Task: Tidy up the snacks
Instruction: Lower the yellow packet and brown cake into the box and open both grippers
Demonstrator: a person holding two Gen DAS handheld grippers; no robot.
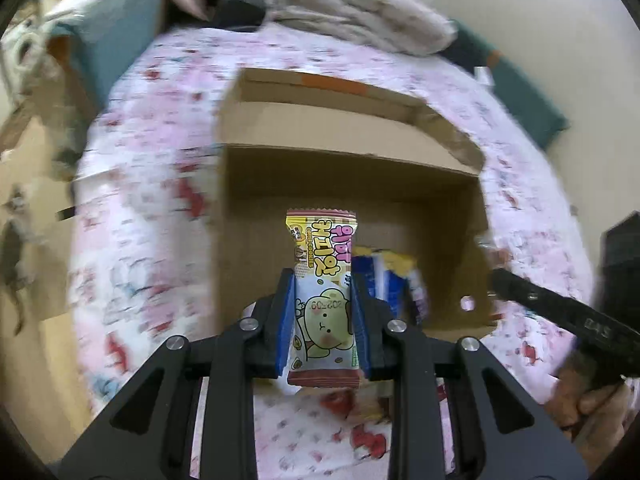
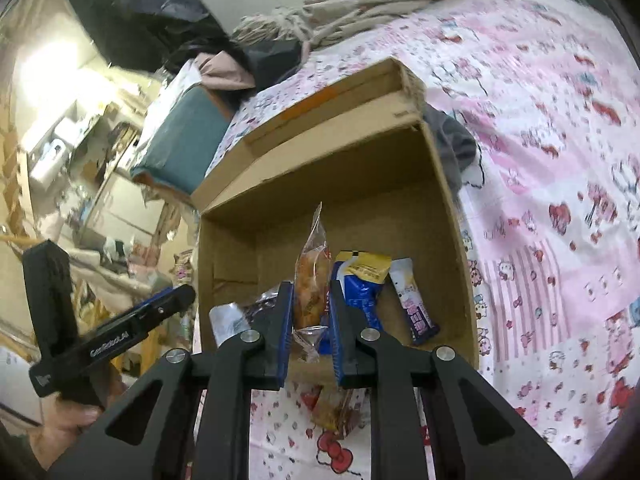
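Observation:
My left gripper [image 1: 322, 276] is shut on a yellow snack bar [image 1: 323, 280] with a cartoon face and Korean lettering, held above the near edge of an open cardboard box [image 1: 256, 200]. My right gripper [image 2: 311, 286] is shut on a clear orange snack bag [image 2: 313, 276], also over the box [image 2: 448, 200]. Inside the box lie a blue and yellow packet [image 2: 362, 288], a white and purple bar [image 2: 414, 306] and a silver-dark packet [image 2: 260, 304]. The blue packet also shows in the left wrist view [image 1: 386, 280].
The box sits on a pink cartoon-print bedspread [image 2: 560, 160]. A snack packet [image 2: 336, 412] lies on the bedspread in front of the box. Crumpled blankets [image 1: 360, 12] and a teal cushion [image 1: 116, 40] lie beyond it. The other gripper shows at each view's side [image 2: 120, 332].

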